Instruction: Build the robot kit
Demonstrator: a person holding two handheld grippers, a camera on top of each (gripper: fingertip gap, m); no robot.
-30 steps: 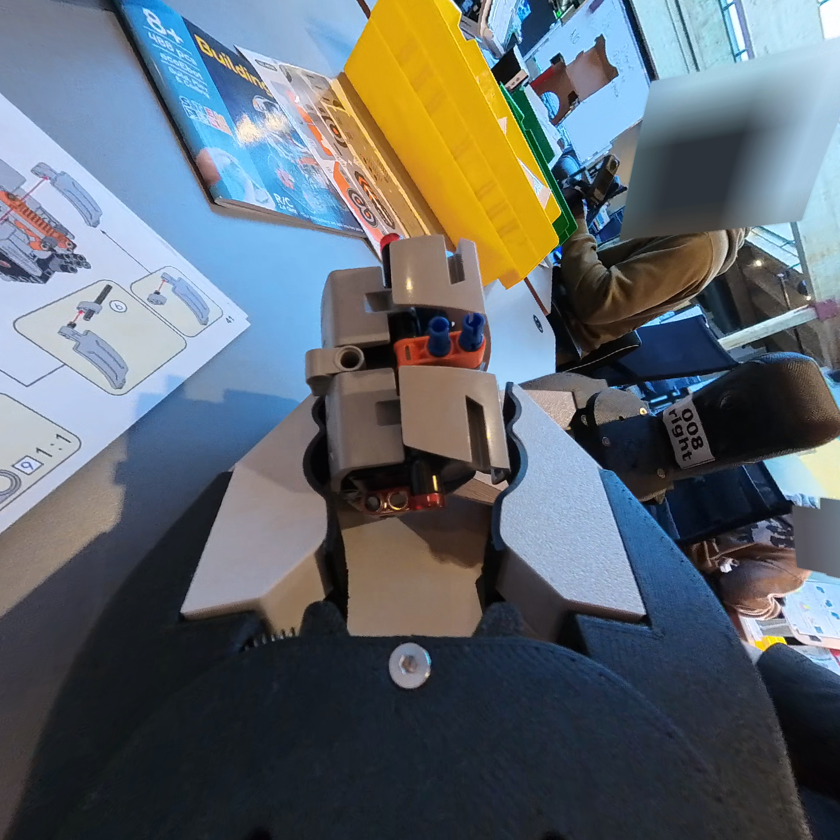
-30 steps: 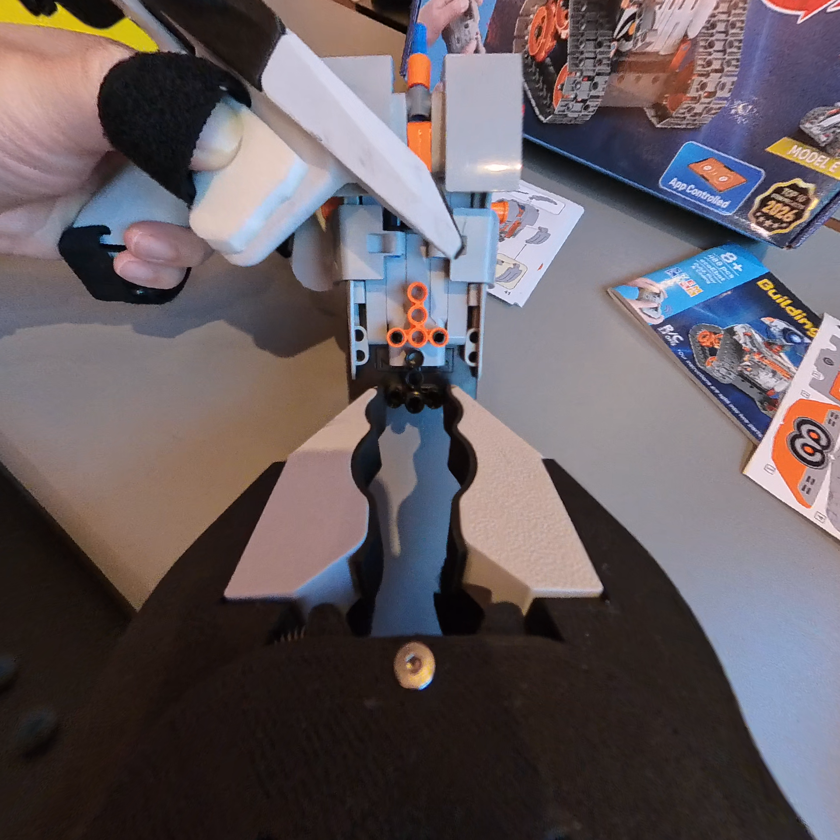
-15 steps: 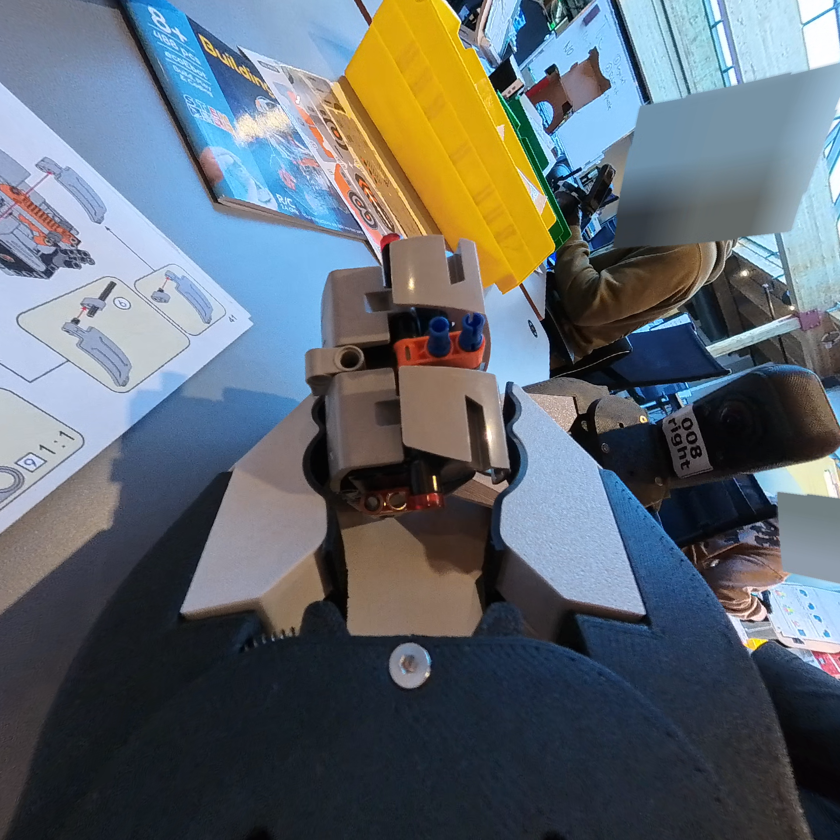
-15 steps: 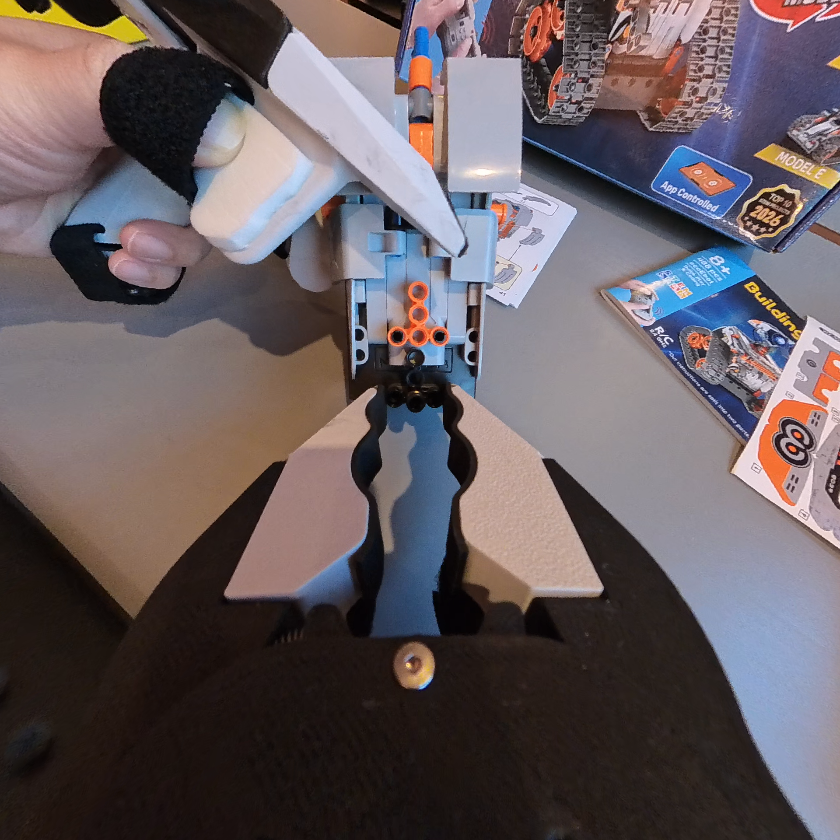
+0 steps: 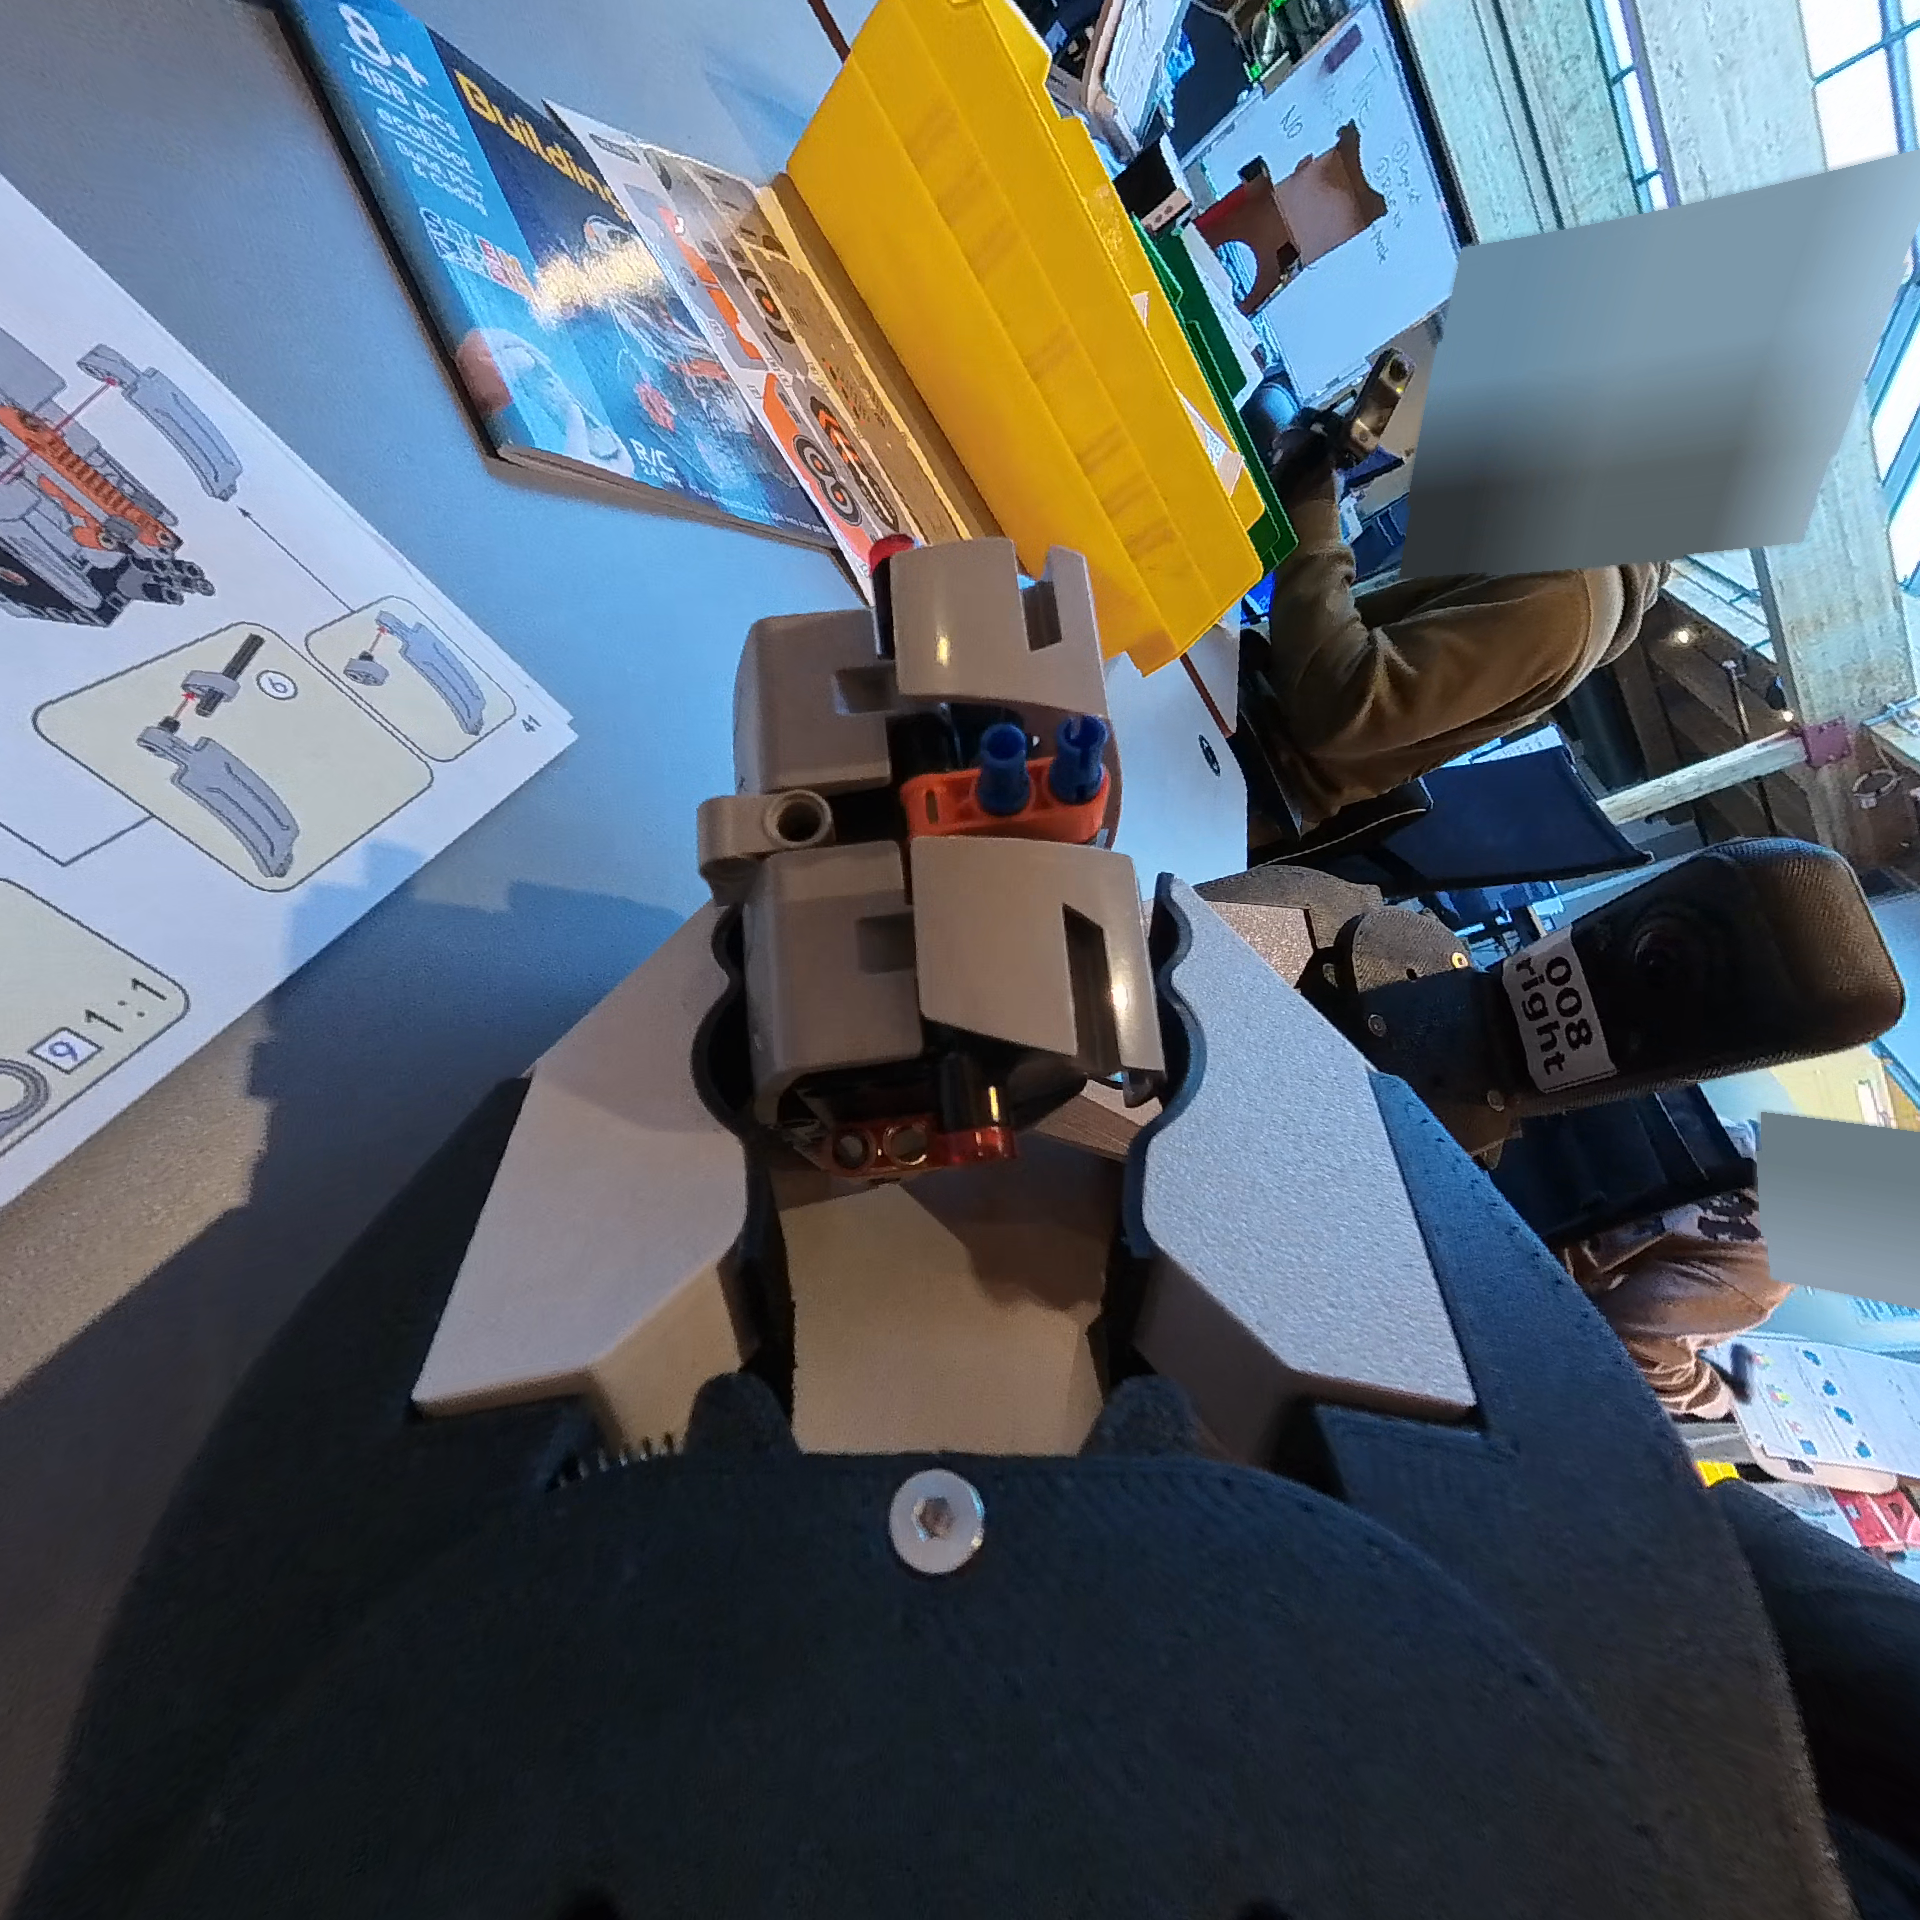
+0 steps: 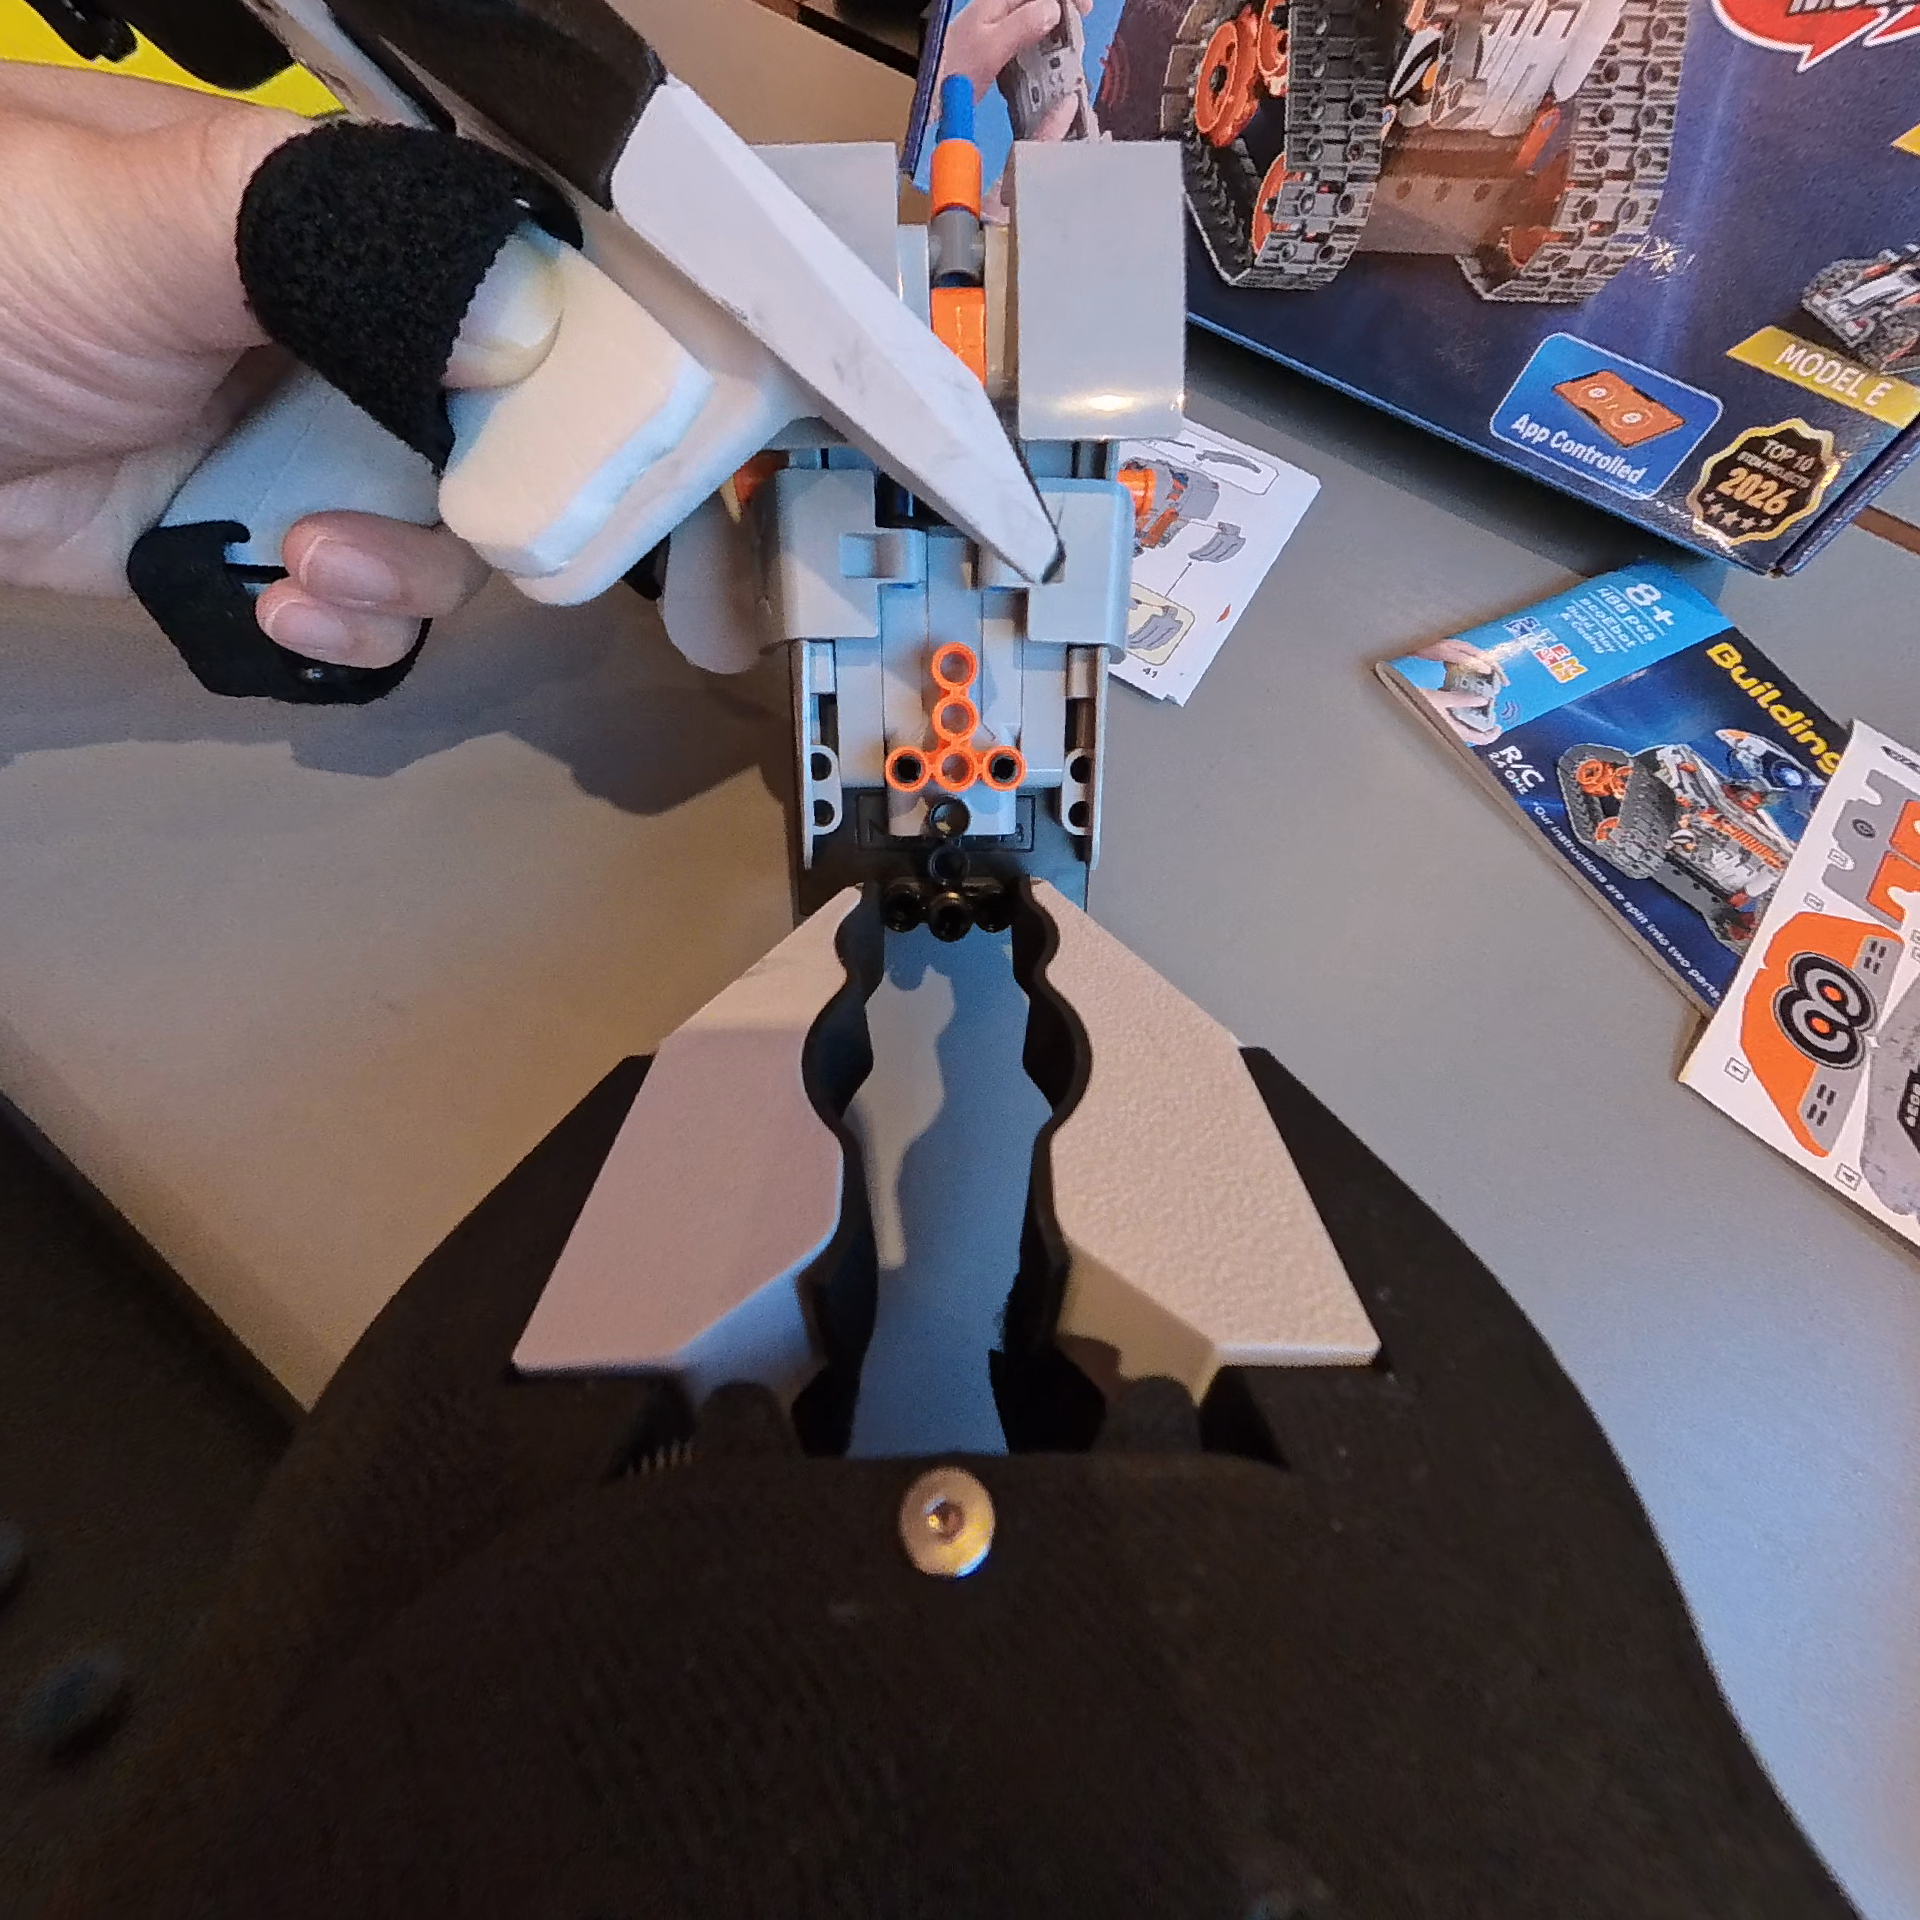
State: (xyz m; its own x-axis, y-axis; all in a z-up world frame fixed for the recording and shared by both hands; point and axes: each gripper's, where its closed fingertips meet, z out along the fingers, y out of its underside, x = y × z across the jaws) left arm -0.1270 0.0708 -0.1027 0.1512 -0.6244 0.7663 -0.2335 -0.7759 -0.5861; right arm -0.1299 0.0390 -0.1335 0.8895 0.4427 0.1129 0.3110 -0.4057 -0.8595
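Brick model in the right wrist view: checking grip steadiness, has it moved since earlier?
Yes, barely: the brick model has edged slightly right against the booklet.

A grey table (image 6: 1299,935) carried an open instruction sheet (image 5: 208,727), a blue booklet (image 6: 1621,769), a sticker sheet (image 6: 1829,1018) and, far right, a toy box (image 6: 1558,208).

Grey table (image 6: 1351,935); bright windows (image 5: 1860,62) beyond a concrete wall (image 5: 1745,94).

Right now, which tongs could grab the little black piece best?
Probably right. The right tongs are open with the black piece at their tips; the left tongs are shut on the grey brick model.
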